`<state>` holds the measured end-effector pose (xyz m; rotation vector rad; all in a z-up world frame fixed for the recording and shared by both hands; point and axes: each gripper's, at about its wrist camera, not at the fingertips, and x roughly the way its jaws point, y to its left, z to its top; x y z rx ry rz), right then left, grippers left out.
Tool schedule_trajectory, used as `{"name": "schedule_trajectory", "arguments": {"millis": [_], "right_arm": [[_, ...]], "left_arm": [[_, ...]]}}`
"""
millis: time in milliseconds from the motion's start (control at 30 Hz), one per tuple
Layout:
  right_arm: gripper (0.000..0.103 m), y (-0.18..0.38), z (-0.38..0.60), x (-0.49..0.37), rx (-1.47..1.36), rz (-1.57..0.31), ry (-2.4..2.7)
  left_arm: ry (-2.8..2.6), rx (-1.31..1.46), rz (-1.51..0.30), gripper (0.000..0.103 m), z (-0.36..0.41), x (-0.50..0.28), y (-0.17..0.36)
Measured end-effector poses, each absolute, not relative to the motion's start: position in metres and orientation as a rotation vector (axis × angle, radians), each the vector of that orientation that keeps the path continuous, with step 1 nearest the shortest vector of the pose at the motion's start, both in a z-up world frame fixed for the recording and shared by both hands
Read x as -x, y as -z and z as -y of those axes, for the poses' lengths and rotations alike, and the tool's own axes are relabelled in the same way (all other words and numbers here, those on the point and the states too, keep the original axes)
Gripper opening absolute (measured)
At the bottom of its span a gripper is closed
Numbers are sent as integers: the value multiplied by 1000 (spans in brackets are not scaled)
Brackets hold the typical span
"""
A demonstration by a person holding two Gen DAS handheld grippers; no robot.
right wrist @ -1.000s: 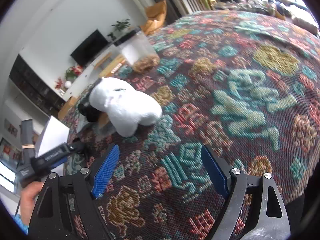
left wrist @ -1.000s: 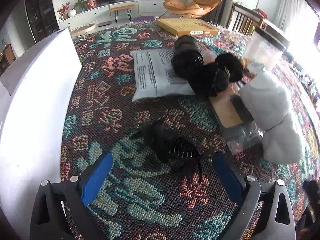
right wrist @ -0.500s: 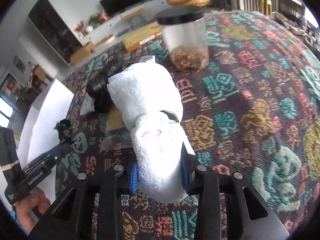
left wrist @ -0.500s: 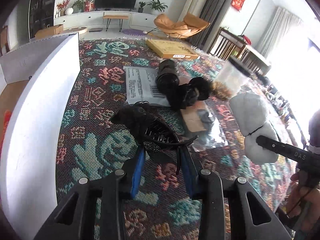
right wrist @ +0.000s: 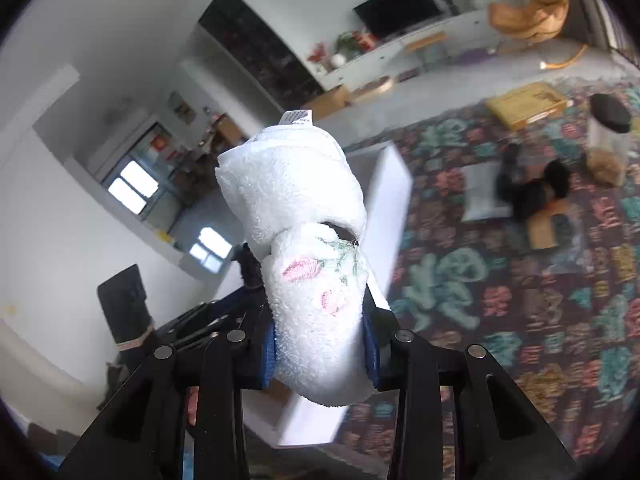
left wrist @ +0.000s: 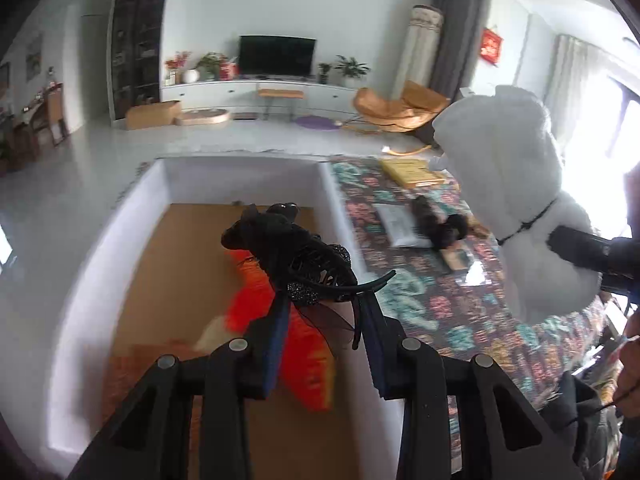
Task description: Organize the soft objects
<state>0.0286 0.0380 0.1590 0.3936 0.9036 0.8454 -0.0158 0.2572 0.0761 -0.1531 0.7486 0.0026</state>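
Note:
My left gripper (left wrist: 320,308) is shut on a black hair clip with lace trim (left wrist: 288,248), held in the air above the open white box (left wrist: 244,176). Something red (left wrist: 308,360) lies on the box's brown floor below it. My right gripper (right wrist: 320,320) grips a rolled white towel with pink embroidery (right wrist: 296,192), lifted off the table; its jaws are opening slightly while the pads still press the towel. In the left wrist view the same towel (left wrist: 508,184) hangs at the right, above the table beside the box. The white box (right wrist: 392,208) shows behind the towel.
The table wears a patterned woven cloth (left wrist: 440,308). On it lie black rolled items (left wrist: 440,228), a grey mail bag (left wrist: 396,224), a flat yellow box (left wrist: 412,172) and a clear jar with a black lid (right wrist: 608,144). A person's hand (left wrist: 632,364) is at the right edge.
Both grippers closed, the left on the hair clip, the right on the towel. Both then rose off the table; the left carried the clip over the white box.

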Motion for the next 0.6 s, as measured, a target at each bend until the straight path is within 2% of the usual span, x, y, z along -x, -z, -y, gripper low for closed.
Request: {"name": "schedule_trajectory", "arguments": {"millis": [33, 67, 100, 133, 233, 367, 500, 600], "right_arm": [[46, -154, -64, -25, -404, -930, -892], [60, -147, -88, -21, -415, -956, -930], [70, -137, -108, -17, -423, -984, -960], [79, -116, -138, -18, -423, -1060, -981], [79, -96, -142, -21, -417, -1111, -959], [78, -80, -97, -26, -330, -1024, -793], [79, -57, -36, -28, -84, -881, -438], [79, -15, 15, -39, 13, -887, -159]], "left_arm": [[-74, 143, -764, 41, -274, 22, -72], [-144, 129, -781, 49, -290, 27, -67], [-201, 123, -791, 73, -303, 30, -61], [-250, 125, -792, 91, -315, 34, -56], [-330, 140, -767, 92, -334, 43, -47], [-290, 150, -710, 92, -320, 41, -46], [-104, 113, -672, 92, -259, 31, -57], [79, 62, -676, 92, -189, 24, -64]]}}
